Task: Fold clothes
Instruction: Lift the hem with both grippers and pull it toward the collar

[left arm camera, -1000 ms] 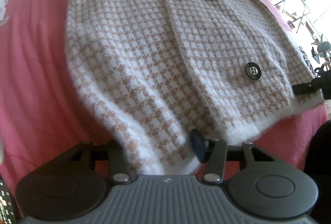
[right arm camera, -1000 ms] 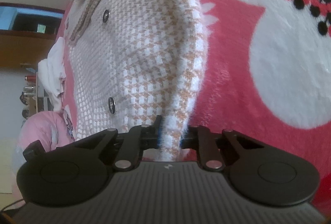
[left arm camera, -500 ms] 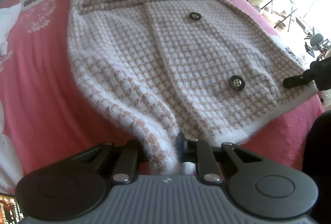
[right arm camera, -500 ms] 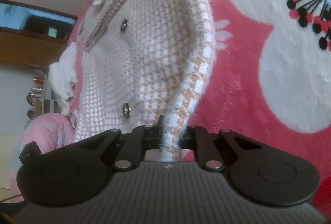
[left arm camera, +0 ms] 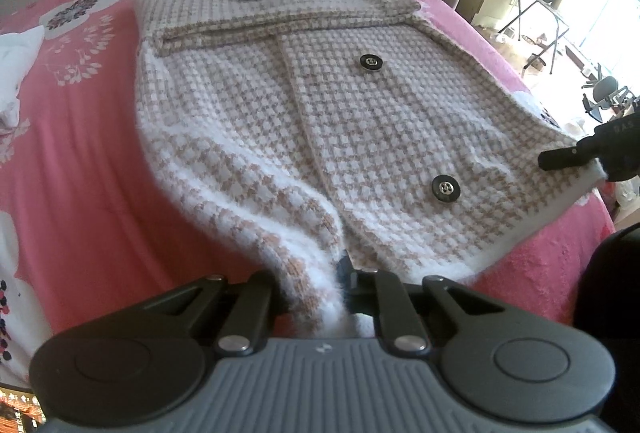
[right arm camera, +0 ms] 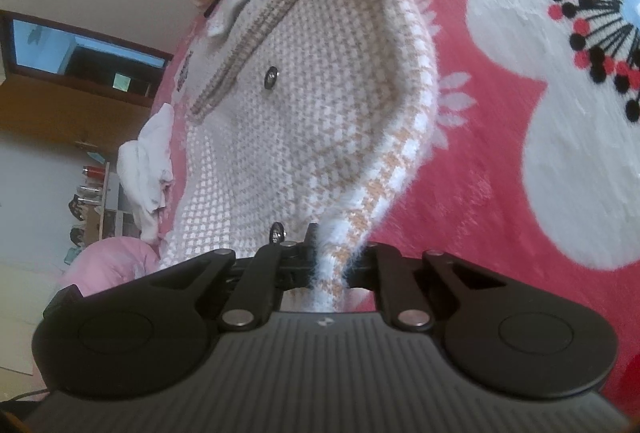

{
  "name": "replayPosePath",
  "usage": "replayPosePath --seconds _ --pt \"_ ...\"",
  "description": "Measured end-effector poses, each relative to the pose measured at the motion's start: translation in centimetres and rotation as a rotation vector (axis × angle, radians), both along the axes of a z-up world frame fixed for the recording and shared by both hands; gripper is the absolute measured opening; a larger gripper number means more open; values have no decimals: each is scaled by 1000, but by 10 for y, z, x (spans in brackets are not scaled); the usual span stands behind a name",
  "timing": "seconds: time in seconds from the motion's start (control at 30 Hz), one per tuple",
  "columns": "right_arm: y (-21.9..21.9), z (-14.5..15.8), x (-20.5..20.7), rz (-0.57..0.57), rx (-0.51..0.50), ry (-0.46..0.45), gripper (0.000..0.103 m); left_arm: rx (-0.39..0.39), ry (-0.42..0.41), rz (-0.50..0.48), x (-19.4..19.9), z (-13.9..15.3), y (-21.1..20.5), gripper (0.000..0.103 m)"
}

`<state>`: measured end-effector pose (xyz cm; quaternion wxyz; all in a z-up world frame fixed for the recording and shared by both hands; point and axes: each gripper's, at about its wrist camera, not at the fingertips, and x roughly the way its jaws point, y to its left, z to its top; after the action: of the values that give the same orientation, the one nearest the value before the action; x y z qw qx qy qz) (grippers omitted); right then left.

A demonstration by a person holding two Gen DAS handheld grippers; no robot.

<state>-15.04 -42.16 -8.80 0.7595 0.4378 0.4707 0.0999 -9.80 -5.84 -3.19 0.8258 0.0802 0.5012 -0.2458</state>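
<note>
Fuzzy houndstooth knit, cream and tan: the cardigan [left arm camera: 360,121] lies face up on the pink flowered bed [left arm camera: 80,161], buttons showing, its collar end toward the far wall. Both lower hem corners are pinched. The left gripper [left arm camera: 316,283] is closing its fingers on the near corner, a rope of bunched hem already between them and pulled taut upward. The right gripper [right arm camera: 334,257] is clamped on the opposite corner, the side edge curling up from the bed in an arc; in the left view it shows as a dark shape at the far hem.

Judging from this, the step in hand is lifting the hem to fold it toward the collar. The risks: the plush yarn is slippery and the left bite is narrow, so the corner could slide out under the garment's weight; uneven lifting between the two hands would skew the fold; the loose front placket may flop open and wrinkle
</note>
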Motion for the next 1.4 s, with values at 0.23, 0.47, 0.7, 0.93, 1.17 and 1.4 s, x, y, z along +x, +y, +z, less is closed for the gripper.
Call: replayPosePath --seconds 0.23,0.47,0.7,0.93,1.17,1.4 --pt "1 5 4 3 2 -19 6 2 0 2 0 0 0 12" --pt "1 2 4 -3 8 -17 6 10 1 3 1 0 -1 12" --pt "1 -1 3 -8 12 -10 6 23 0 4 1 -1 -2 12" --pt "0 -4 1 -12 16 -1 6 32 -2 5 0 -2 -4 12" --pt "1 -7 -1 -17 15 3 6 28 4 15 1 -7 -2 12" --pt "1 -7 -2 -26 21 -10 6 -21 -9 51 1 -2 6 12"
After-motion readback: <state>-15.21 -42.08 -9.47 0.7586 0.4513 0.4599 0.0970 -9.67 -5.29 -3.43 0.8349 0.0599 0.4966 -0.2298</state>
